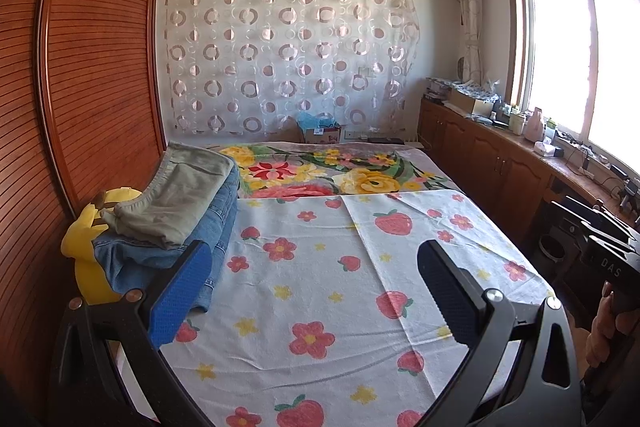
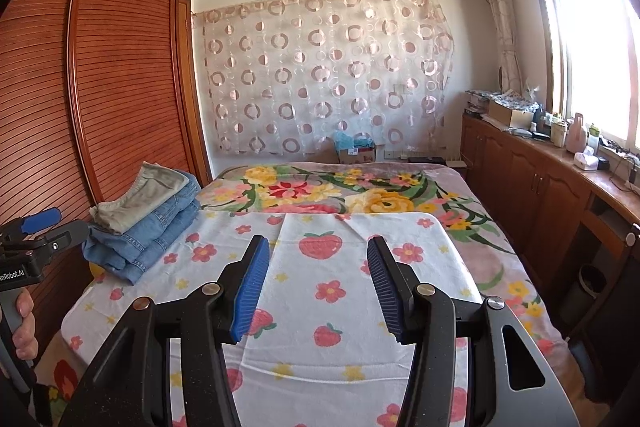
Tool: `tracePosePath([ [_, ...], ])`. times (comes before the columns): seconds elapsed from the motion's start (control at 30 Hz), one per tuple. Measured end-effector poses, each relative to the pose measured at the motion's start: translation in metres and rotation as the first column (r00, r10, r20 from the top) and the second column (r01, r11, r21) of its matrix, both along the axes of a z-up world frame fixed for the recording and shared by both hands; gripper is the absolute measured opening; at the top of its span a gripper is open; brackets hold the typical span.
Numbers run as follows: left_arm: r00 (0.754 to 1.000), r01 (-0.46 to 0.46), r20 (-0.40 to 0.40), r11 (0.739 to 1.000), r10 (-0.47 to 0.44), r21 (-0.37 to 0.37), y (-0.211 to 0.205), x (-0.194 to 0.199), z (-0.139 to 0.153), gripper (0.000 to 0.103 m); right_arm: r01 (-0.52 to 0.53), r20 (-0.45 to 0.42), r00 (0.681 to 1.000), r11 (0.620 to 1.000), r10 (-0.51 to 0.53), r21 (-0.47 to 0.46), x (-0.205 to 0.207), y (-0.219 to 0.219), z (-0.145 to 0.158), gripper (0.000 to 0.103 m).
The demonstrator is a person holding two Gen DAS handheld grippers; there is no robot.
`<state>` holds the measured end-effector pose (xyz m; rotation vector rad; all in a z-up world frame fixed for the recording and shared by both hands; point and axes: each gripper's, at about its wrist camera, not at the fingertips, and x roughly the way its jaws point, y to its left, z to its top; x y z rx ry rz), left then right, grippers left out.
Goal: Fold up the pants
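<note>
Looking along the left tool [image 1: 316, 287], the left wrist view shows both fingers spread wide with nothing between them, above a strawberry-print cloth [image 1: 340, 291] laid over the bed. At the cloth's left edge, beside the slatted wooden wardrobe [image 1: 92, 67], sits a stack of folded pants: a grey-green pair [image 1: 180, 195] on top of folded blue jeans [image 1: 168, 251]. A yellow plush toy [image 1: 88, 227] lies just behind the stack, against the wardrobe. A floral blanket [image 1: 340, 171] covers the far half of the bed. At the right edge, a hand [image 1: 608, 327] grips the other handle.

The right wrist view shows the right tool [image 2: 318, 287] likewise open and empty, its blue pads [image 2: 252, 291] well apart over the same cloth [image 2: 340, 307]. The pants stack [image 2: 148, 223] rests at the cloth's far left corner. The left tool [image 2: 36, 223] appears at the left edge, held by a hand [image 2: 24, 323]. Wooden cabinets [image 2: 532, 187] line the window wall.
</note>
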<state>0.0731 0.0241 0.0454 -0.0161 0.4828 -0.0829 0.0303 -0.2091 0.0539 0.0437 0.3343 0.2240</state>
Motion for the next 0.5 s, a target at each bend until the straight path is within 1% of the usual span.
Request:
tracePosePath([
  [0.5,1.0,0.01,-0.001,1.0,-0.01,-0.005,-0.0045,-0.0037,0.0,0.103,0.003,0.005,1.0,1.0,-0.003,-0.007,0.0006,-0.0017,-0.0022,0.053],
])
